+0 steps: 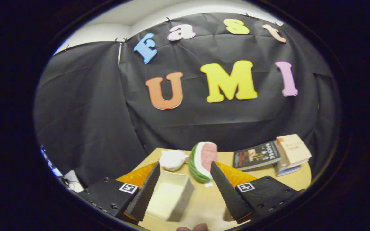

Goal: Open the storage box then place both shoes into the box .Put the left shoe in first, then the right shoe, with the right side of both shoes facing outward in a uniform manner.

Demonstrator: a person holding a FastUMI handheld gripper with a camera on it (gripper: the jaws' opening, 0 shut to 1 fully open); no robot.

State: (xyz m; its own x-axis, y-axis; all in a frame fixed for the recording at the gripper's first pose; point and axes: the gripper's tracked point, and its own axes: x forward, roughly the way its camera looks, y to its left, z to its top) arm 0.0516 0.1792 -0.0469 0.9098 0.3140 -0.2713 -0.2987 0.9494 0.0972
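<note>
Between the spread fingers of the gripper [185, 179] sits an open box [171, 199], ungrasped.

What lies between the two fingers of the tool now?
In the gripper view, the open cream box lies between the spread fingers of the tool, beside the left one, on the bare wooden table.

One box [172, 195], one watermelon slice [202, 162], three books [273, 155].

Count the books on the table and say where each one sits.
2 for certain. A dark book lies flat beyond the open tool, beside the watermelon toy. A tan book rests next to it on a stack that may hold more books.
</note>
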